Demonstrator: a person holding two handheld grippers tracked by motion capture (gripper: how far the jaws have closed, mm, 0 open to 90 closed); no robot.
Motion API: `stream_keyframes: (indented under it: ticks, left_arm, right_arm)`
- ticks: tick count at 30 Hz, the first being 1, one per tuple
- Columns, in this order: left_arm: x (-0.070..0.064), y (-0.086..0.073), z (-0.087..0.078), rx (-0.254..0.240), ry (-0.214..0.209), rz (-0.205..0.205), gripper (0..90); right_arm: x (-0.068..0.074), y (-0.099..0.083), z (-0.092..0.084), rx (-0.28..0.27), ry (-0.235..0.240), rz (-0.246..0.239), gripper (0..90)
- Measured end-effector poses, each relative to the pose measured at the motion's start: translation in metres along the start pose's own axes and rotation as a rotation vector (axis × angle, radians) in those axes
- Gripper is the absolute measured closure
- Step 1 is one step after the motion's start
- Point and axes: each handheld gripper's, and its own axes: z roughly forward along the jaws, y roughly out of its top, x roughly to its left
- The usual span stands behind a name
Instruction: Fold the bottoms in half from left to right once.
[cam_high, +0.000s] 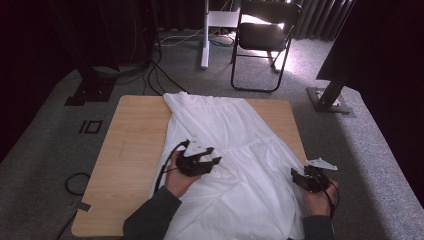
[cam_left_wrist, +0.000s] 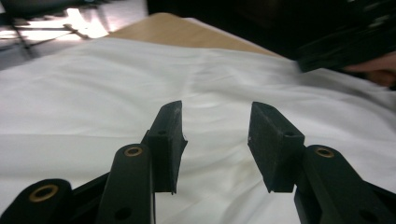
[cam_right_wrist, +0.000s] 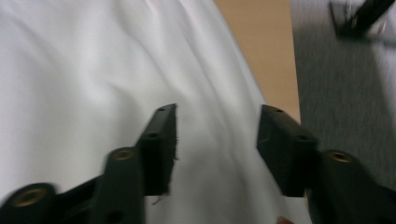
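A white garment (cam_high: 235, 150) lies spread over a wooden table (cam_high: 130, 150), running from the far edge to the near edge. My left gripper (cam_high: 212, 156) hovers over the garment's left-middle part, jaws apart, nothing between the pads. Its own view shows the same white cloth (cam_left_wrist: 140, 84) under the open left gripper (cam_left_wrist: 215, 133). My right gripper (cam_high: 296, 177) sits at the garment's right edge near the table's right side, open. In the right gripper view the open right gripper (cam_right_wrist: 215, 135) stands above the cloth (cam_right_wrist: 93, 70), holding nothing.
A black folding chair (cam_high: 262, 35) and a white stand (cam_high: 206, 35) are on the grey carpet beyond the table. Black stand feet (cam_high: 327, 102) sit at the right and left. Cables (cam_high: 75, 182) lie on the floor at the left. Bare wood shows left of the garment.
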Motion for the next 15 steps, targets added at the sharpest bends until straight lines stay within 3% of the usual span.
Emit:
stream_keyframes:
  ticks: [1, 3, 6, 7, 9, 11, 13, 15]
  left_arm:
    - [0.014, -0.010, -0.019, 0.010, 0.084, -0.015, 53.9]
    - [0.029, -0.024, -0.036, 0.021, 0.133, -0.059, 53.5]
    - [0.048, -0.056, -0.053, 0.095, 0.293, -0.068, 52.2]
    - [0.052, -0.064, -0.056, 0.115, 0.314, -0.078, 52.1]
    - [0.061, -0.085, -0.062, 0.166, 0.358, -0.112, 52.1]
    - [0.067, -0.103, -0.067, 0.196, 0.377, -0.149, 51.9]
    - [0.070, -0.114, -0.071, 0.208, 0.376, -0.183, 51.0]
    - [0.073, -0.124, -0.070, 0.223, 0.370, -0.209, 50.1]
  right_arm:
    - [0.009, 0.007, -0.004, -0.011, 0.031, -0.017, 36.5]
    - [0.031, 0.018, -0.011, -0.044, 0.109, -0.056, 36.2]
    - [0.070, 0.031, -0.011, -0.047, 0.239, -0.105, 39.9]
    - [0.086, 0.034, -0.007, -0.036, 0.302, -0.132, 41.6]
    - [0.109, 0.037, 0.002, -0.011, 0.356, -0.171, 41.9]
    - [0.131, 0.037, 0.014, 0.026, 0.371, -0.206, 41.2]
    - [0.148, 0.036, 0.024, 0.044, 0.394, -0.211, 40.5]
    - [0.155, 0.035, 0.031, 0.056, 0.403, -0.208, 39.1]
